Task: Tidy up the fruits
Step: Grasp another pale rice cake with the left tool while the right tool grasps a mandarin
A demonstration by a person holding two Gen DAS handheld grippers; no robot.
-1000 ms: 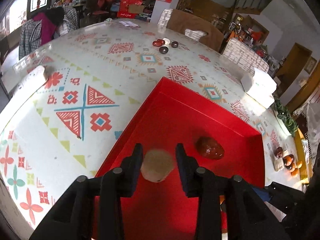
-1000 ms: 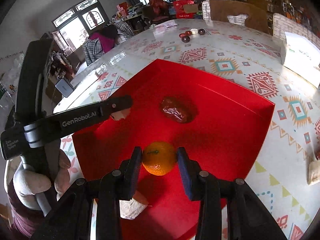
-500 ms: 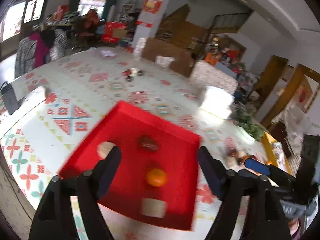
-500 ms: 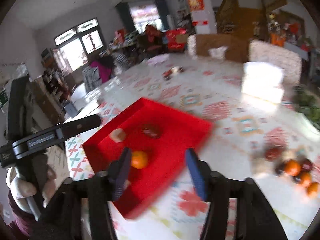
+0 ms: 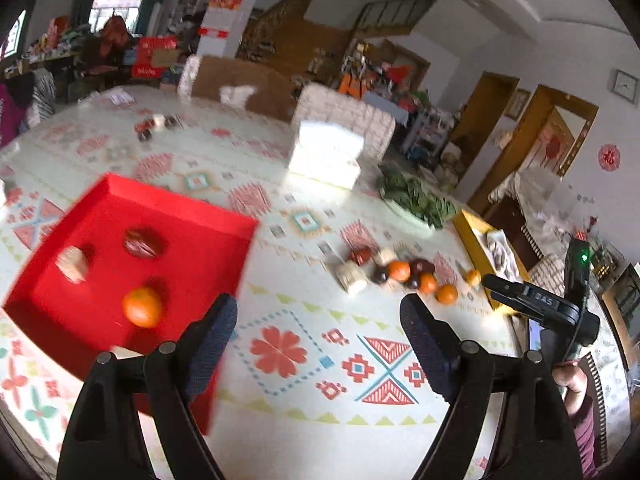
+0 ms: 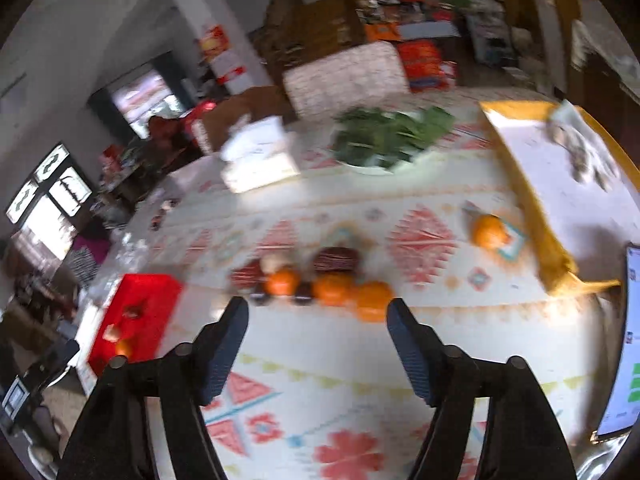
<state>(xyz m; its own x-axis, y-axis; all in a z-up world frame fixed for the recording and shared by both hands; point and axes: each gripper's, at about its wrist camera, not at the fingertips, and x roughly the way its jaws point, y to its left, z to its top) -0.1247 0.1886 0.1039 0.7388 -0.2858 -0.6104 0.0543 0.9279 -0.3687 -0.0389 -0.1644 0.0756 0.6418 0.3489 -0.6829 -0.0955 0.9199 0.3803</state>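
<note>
The red tray (image 5: 200, 248) lies at the left with an orange (image 5: 142, 307), a dark red fruit (image 5: 140, 242) and a pale fruit (image 5: 72, 264) in it. My left gripper (image 5: 318, 312) hangs open and empty over the patterned tablecloth, right of the tray. A loose pile of fruit (image 5: 394, 272) lies beyond it. My right gripper (image 6: 316, 308) is open with nothing between its fingers, its jaws closing a little, just short of that pile: oranges (image 6: 334, 289) and dark red fruits (image 6: 336, 260). A lone orange (image 6: 488, 232) lies further right. The red tray (image 6: 152, 292) shows small at the left.
A yellow tray (image 6: 548, 236) with paper on it sits at the right edge. A dish of leafy greens (image 6: 384, 136) and a white box (image 6: 260, 156) stand at the back. A screen (image 6: 626, 340) leans at the far right. Chairs ring the table.
Both grippers let go of their fruit in the red tray, the left the pale one and the right the orange. Both opened and swung right, away from the tray, toward the fruit pile.
</note>
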